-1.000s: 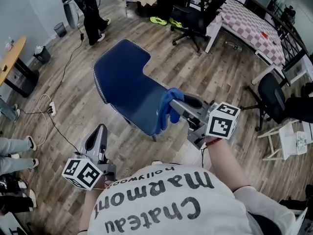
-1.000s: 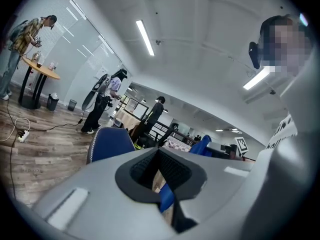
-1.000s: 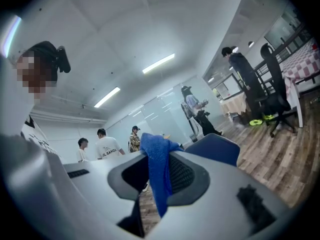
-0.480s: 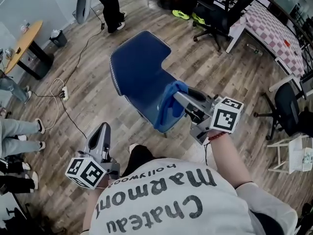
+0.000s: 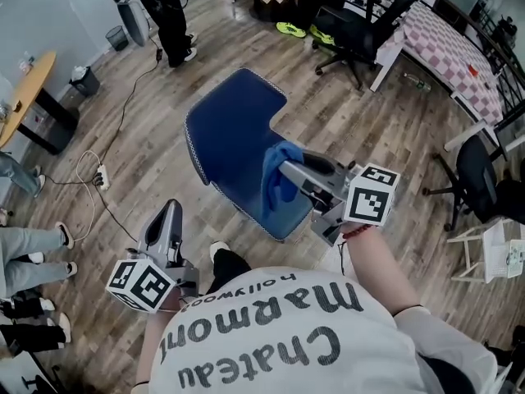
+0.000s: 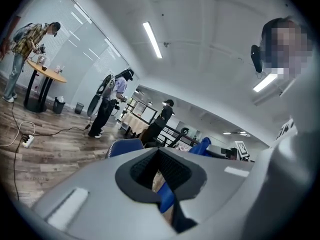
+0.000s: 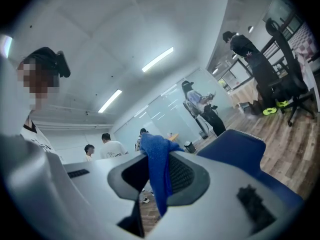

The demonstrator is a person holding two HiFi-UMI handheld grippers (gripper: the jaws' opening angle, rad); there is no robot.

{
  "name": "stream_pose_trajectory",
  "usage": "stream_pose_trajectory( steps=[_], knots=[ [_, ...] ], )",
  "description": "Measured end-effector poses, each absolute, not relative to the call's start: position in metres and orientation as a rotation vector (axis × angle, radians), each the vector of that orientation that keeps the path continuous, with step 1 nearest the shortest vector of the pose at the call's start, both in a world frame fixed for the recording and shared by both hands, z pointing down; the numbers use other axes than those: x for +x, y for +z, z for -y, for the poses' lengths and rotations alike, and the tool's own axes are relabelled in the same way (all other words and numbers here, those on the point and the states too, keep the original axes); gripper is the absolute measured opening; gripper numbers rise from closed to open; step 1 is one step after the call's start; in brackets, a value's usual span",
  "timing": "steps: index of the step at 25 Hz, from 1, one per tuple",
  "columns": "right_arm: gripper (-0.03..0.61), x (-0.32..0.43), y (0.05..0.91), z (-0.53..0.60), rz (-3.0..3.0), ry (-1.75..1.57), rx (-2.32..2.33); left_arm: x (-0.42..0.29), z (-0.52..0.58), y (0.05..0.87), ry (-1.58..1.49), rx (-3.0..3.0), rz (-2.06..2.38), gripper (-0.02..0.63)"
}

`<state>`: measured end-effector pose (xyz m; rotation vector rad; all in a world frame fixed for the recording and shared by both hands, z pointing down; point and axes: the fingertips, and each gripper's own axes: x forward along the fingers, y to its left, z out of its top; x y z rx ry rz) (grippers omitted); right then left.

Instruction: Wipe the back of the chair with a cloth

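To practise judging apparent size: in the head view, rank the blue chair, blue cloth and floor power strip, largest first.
1. Blue chair.
2. Blue cloth, held in the right gripper.
3. Power strip, smallest; it lies on the floor, farther from the camera, so only its look is ranked.

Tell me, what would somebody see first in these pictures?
The big blue chair in the middle of the wooden floor catches the eye first. In front of it hangs a blue cloth, pinched in the right gripper. The left gripper sits at the lower left holding nothing, and a black office chair stands farther back.
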<state>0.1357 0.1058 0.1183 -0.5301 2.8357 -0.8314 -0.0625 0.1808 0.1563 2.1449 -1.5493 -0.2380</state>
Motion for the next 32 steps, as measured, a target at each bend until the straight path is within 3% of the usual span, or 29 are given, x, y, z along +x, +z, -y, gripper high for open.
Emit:
stream_pose_trajectory(
  steps=[25, 32],
  knots=[
    [0.091, 0.015, 0.131, 0.008, -2.637, -0.88, -0.97, -0.231, -0.07, 0.156, -0.187, 2.259, 1.421, 0.008],
    [0.091, -0.01, 0.141, 0.01, -2.646, -0.898, -1.025, -0.242, -0.055, 0.167, -0.181, 2.256, 1.298, 0.008]
  ],
)
